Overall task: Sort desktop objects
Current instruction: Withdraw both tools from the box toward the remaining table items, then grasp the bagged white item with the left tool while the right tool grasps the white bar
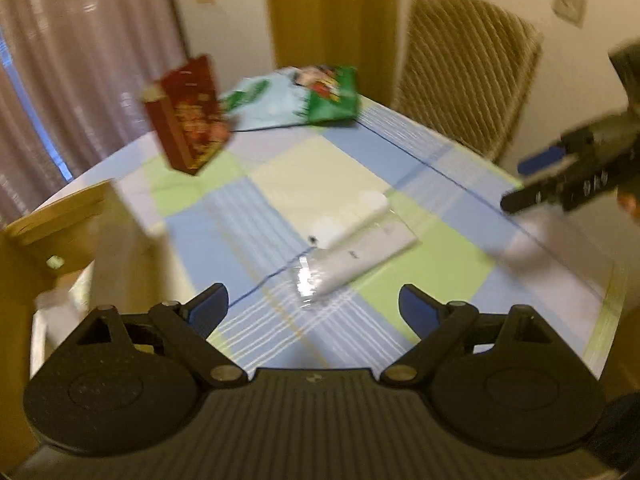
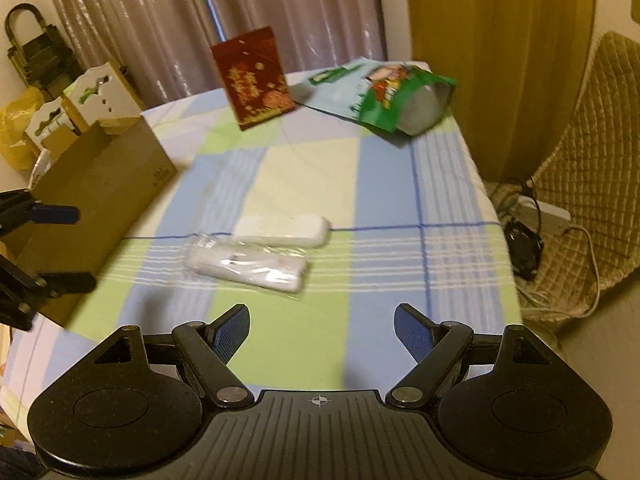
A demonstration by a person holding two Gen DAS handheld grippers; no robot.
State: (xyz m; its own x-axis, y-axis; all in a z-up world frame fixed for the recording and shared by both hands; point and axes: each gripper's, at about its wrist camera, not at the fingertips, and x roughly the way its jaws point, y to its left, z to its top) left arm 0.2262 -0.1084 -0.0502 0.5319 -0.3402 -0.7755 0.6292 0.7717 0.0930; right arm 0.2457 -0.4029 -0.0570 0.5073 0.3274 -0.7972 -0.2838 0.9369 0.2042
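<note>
On the checked tablecloth (image 2: 384, 184) lie a white flat block (image 2: 282, 230) and a clear-wrapped white pack (image 2: 246, 266) side by side; they also show in the left wrist view, block (image 1: 352, 220) and pack (image 1: 360, 260). A red box (image 2: 252, 76) stands at the back, also in the left wrist view (image 1: 188, 114). A green snack bag (image 2: 400, 98) lies at the back right on a pale blue bag (image 1: 264, 104). My left gripper (image 1: 314, 308) is open and empty above the near edge. My right gripper (image 2: 322, 330) is open and empty, short of the pack.
A brown cardboard box (image 2: 100, 188) stands at the table's left edge, also in the left wrist view (image 1: 60, 216). A wicker chair (image 1: 464, 68) stands behind the table. Cables (image 2: 528, 232) lie on the floor to the right. Curtains hang behind.
</note>
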